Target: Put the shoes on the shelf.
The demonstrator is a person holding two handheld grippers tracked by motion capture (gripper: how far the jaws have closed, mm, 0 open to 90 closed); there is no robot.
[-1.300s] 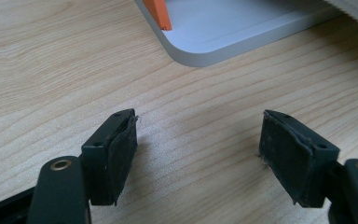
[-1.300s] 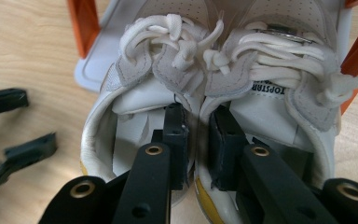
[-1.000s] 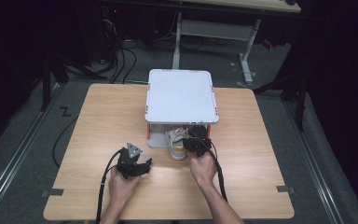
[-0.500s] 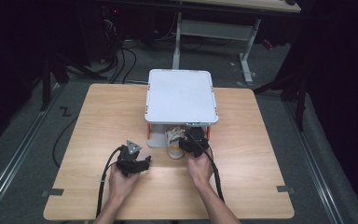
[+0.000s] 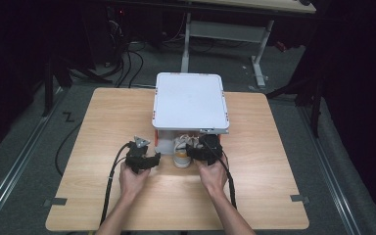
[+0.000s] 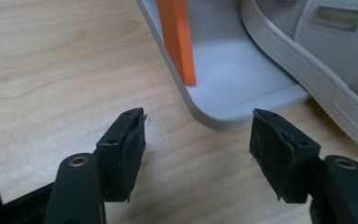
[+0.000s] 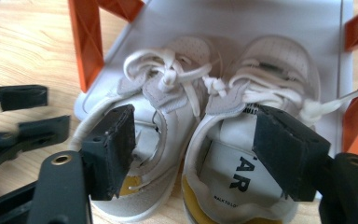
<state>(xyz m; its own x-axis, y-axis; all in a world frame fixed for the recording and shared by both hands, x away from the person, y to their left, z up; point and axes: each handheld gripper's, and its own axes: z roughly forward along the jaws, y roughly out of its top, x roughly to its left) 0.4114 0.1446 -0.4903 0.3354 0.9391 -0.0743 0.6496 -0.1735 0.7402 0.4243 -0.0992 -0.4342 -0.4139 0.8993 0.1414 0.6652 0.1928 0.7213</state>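
A pair of white sneakers (image 7: 168, 102) sits on the bottom tray of a small white rack (image 5: 190, 100) with orange posts (image 7: 86, 42), heels sticking out toward me. My right gripper (image 7: 196, 154) hovers over the heels. Its jaws have just been opening and now straddle the inner sides of both shoes without pressing on them. My left gripper (image 6: 200, 158) stands open over bare wood just short of the tray's rounded corner (image 6: 233, 98), with nothing between its pads. In the high view the left gripper (image 5: 152, 157) and right gripper (image 5: 192, 152) flank the sneakers (image 5: 181, 152).
The rack stands mid-table on a light wooden tabletop (image 5: 107, 127), with bare wood to its left, right and front. Cables trail from both grippers toward the near edge. Beyond the table are a dark floor and desk legs (image 5: 259, 54).
My left gripper has moved a little forward, toward the rack's front left corner. The right hand has stayed at the shoes' heels, and the shoes sit slightly further under the rack.
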